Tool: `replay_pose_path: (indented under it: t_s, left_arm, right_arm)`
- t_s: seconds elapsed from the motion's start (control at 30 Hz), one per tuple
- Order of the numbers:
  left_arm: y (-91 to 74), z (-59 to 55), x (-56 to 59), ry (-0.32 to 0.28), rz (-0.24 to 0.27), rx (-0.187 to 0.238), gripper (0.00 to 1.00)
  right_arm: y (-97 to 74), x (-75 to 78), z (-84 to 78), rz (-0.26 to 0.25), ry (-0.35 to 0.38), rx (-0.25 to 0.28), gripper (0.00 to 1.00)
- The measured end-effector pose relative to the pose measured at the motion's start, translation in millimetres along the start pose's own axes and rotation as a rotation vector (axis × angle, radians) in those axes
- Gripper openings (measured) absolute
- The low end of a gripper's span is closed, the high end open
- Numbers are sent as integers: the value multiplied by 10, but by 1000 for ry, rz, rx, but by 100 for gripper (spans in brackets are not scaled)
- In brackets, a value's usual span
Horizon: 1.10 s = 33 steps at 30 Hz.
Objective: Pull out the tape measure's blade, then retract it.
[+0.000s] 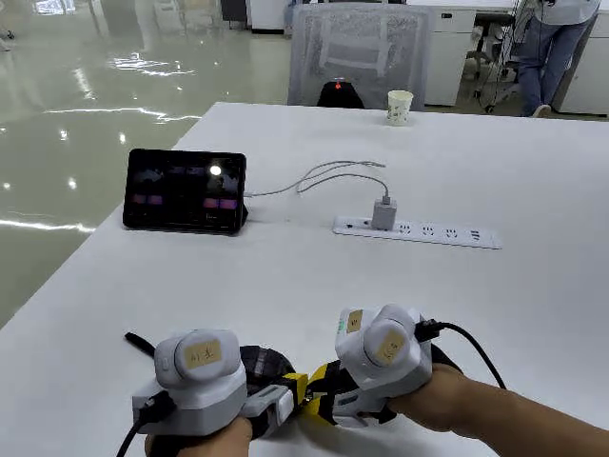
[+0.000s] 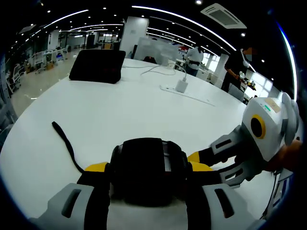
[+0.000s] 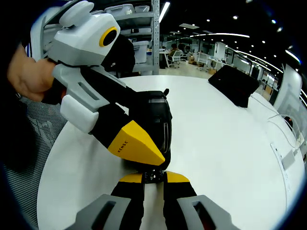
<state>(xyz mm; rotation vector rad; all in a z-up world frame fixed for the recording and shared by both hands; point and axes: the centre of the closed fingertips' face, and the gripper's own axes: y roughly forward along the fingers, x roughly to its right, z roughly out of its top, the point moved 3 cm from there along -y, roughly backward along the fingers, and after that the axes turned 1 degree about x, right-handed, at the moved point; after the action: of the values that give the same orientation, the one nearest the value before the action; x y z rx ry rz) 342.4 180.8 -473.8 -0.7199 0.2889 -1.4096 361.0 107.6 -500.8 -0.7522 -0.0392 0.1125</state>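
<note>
A black tape measure [image 1: 265,364] lies near the white table's [image 1: 314,276] front edge, its black wrist strap [image 2: 64,143] trailing off to the left. My left gripper [image 2: 148,165] is shut on the tape measure [image 2: 148,167], with one yellow-tipped jaw on each side of the case. My right gripper [image 3: 154,177] meets it from the right. Its jaws are closed on the blade's end tab [image 3: 153,176] right at the case [image 3: 154,120]. No length of blade shows outside the case. In the head view the two grippers [image 1: 285,386] [image 1: 322,395] sit tip to tip.
A dark tablet [image 1: 186,190] stands at the mid left. A white power strip [image 1: 419,230] with a charger [image 1: 383,213] and cables lies behind it. A paper cup [image 1: 400,107] sits at the far edge before a grey chair [image 1: 357,57]. A person [image 1: 557,48] stands at the back right.
</note>
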Motion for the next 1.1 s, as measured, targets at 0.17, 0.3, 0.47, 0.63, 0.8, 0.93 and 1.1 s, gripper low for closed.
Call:
replay_pose_path:
  t_s: [0.17, 0.3, 0.47, 0.63, 0.8, 0.93, 1.1]
  left_arm:
    - [-1, -1, 1, -2, -6, 2, 60]
    - [4, -6, 1, -9, -14, -3, 60]
    - [2, -8, 7, -7, -15, -5, 61]
    - [1, -6, 10, -6, -11, -10, 61]
    - [5, -2, 9, -8, -9, -17, 61]
    - [6, 1, 8, -14, -8, -21, 62]
    - [8, 0, 10, -16, -7, -24, 62]
  right_arm:
    - [1, -4, 1, -1, -9, -3, 11]
    - [2, -3, 3, -4, -11, -4, 11]
    - [2, -5, 2, -5, -11, -7, 12]
    - [3, -3, 2, -4, -8, -9, 12]
    - [1, 1, 2, -6, -6, -11, 12]
    - [9, 1, -4, -10, -2, -18, 12]
    - [3, 14, -4, -20, 6, -23, 14]
